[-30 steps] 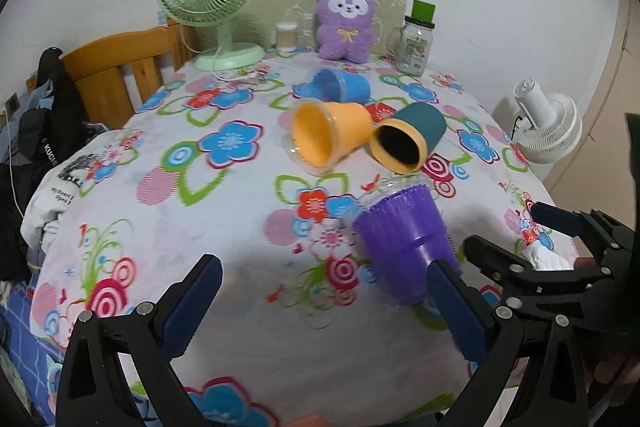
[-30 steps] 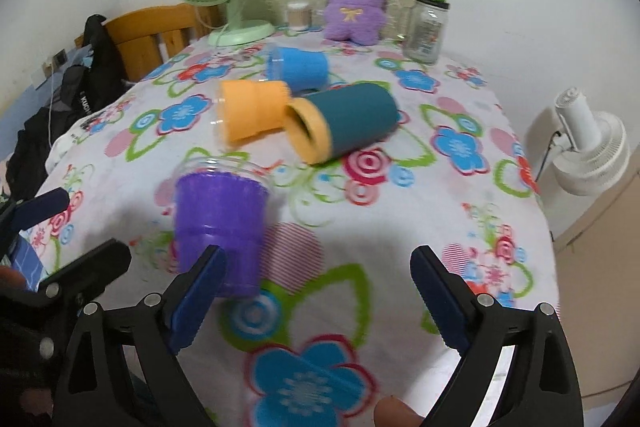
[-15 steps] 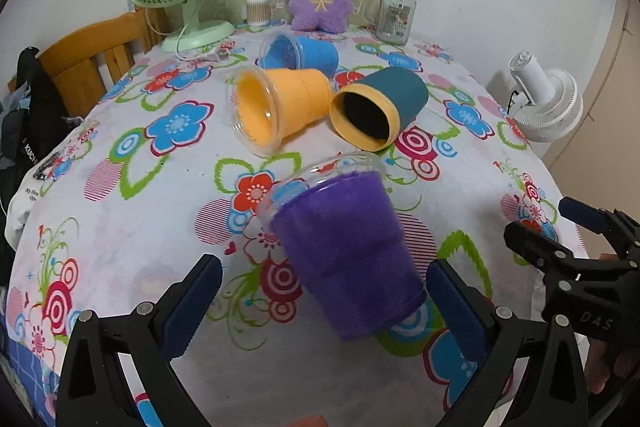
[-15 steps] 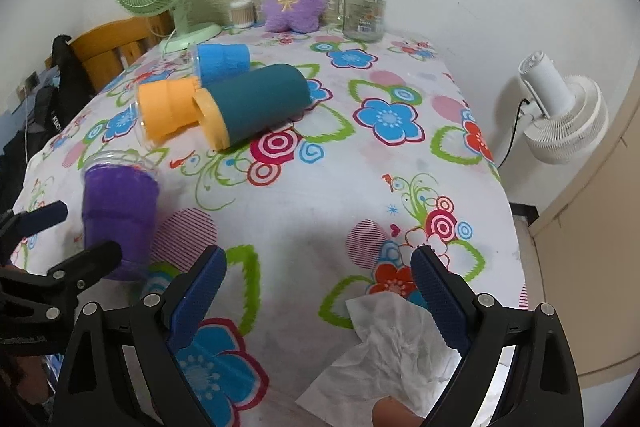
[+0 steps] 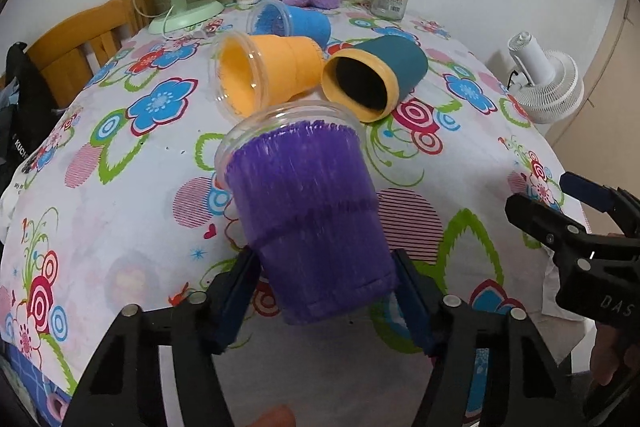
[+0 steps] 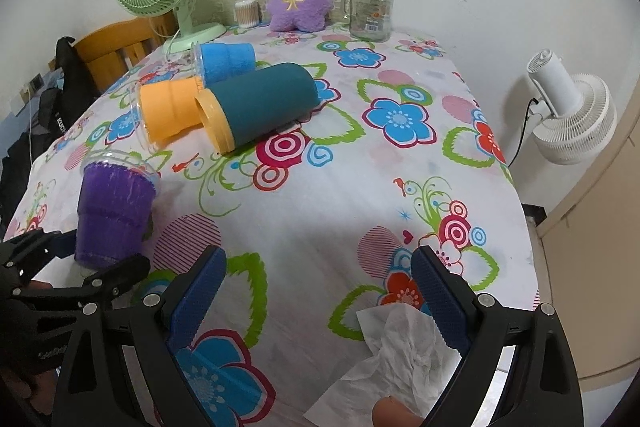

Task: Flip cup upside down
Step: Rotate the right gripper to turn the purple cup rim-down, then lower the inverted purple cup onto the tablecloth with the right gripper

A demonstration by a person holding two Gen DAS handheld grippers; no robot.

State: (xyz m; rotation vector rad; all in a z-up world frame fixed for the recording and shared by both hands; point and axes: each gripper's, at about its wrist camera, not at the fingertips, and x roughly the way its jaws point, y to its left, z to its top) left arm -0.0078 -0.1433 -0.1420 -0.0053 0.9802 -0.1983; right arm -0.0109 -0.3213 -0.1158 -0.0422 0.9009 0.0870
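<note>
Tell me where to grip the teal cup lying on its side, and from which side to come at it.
Grip the teal cup across the middle of its straight wall, coming from above, probably with the free right gripper. It lies on its side, yellow-rimmed mouth toward the camera; the orange cup crowds that mouth end, so take hold nearer the closed base, where the cloth beside it is bare.

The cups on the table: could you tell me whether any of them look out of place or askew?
Three lie toppled on their sides in a cluster: the blue cup, the orange cup and the teal cup. The purple cup is upright, gripped near its base by the left claw. A crumpled tissue lies at the near edge.
</note>
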